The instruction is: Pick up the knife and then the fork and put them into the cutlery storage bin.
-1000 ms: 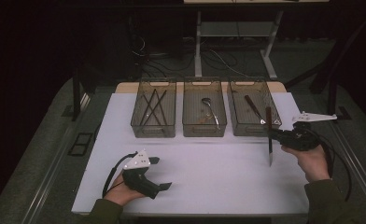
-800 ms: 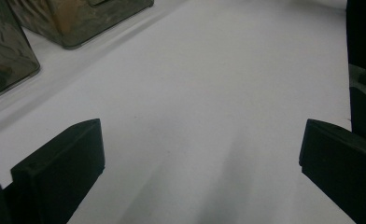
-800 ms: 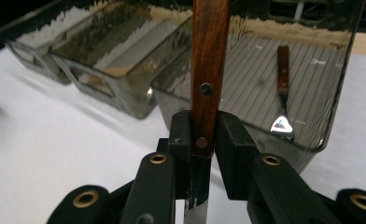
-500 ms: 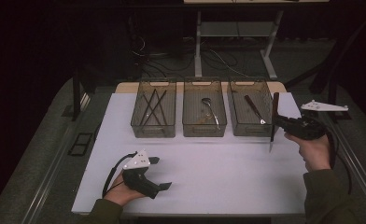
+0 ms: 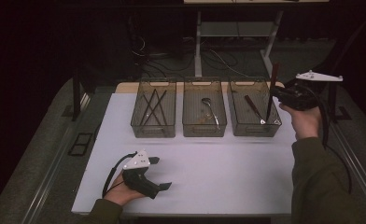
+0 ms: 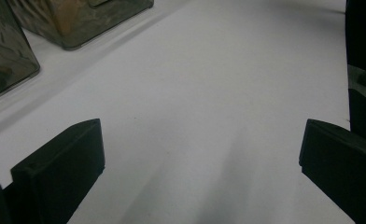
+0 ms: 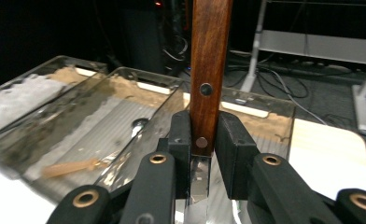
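Observation:
My right gripper (image 5: 274, 91) is shut on a wooden-handled knife (image 5: 270, 100), held upright over the right-hand clear bin (image 5: 239, 127) with the handle up and the metal end down. In the right gripper view the pads (image 7: 232, 140) clamp the riveted handle (image 7: 210, 56) just above the blade. Another wooden-handled utensil (image 5: 253, 108) lies in that bin. My left gripper (image 5: 161, 172) rests on the white table (image 5: 228, 163) near the front left, jaws wide open with nothing between them (image 6: 202, 154).
Three clear bins stand in a row at the back of the table. The left bin (image 5: 154, 108) holds several dark sticks, and the middle bin (image 5: 204, 112) holds a metal spoon (image 5: 210, 108). Beyond the table there are dark floor, cables and a desk leg.
My right hand has lifted the knife up off the table and carried it back, over the right-hand bin. The left gripper has stayed put.

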